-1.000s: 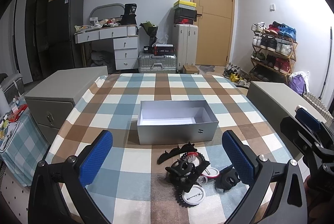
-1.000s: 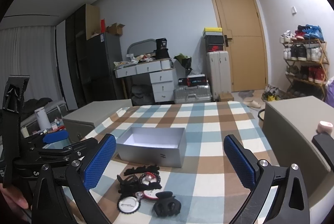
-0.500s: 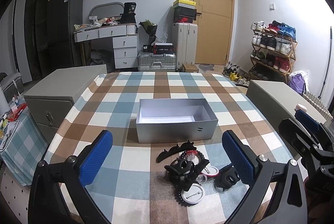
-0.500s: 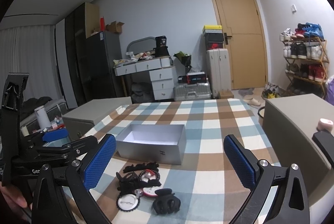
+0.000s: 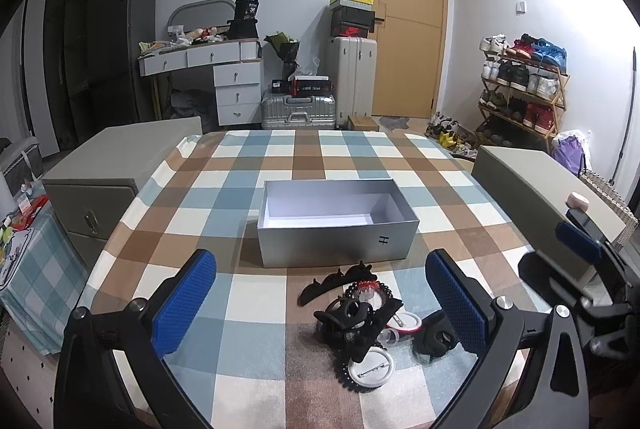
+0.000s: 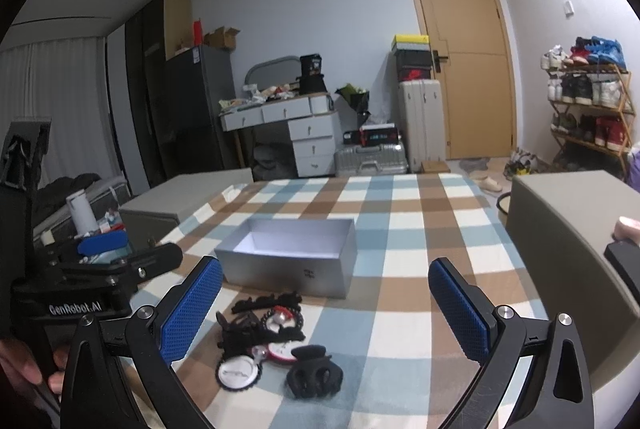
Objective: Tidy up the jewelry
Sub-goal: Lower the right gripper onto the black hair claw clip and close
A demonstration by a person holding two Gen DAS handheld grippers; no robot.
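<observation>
An open, empty silver box [image 5: 336,229] stands mid-table; it also shows in the right wrist view [image 6: 288,261]. In front of it lies a pile of black hair clips [image 5: 352,317], round pin badges [image 5: 370,369] and a beaded ring [image 5: 366,289]. A black claw clip [image 6: 314,377] lies nearest the right gripper, and a white badge [image 6: 238,373] lies left of it. My left gripper [image 5: 320,305] is open and empty, above the pile. My right gripper [image 6: 326,313] is open and empty, over the table's front right.
The table has a checked cloth [image 5: 240,189]. Grey cabinets stand at its left [image 5: 112,157] and right [image 5: 536,181]. The left gripper's body [image 6: 80,289] shows at the left of the right wrist view. Suitcases, a desk and a shoe rack stand behind.
Both grippers have shifted slightly, so the box and the pile sit a little lower and nearer in both views. Neither gripper's opening has changed.
</observation>
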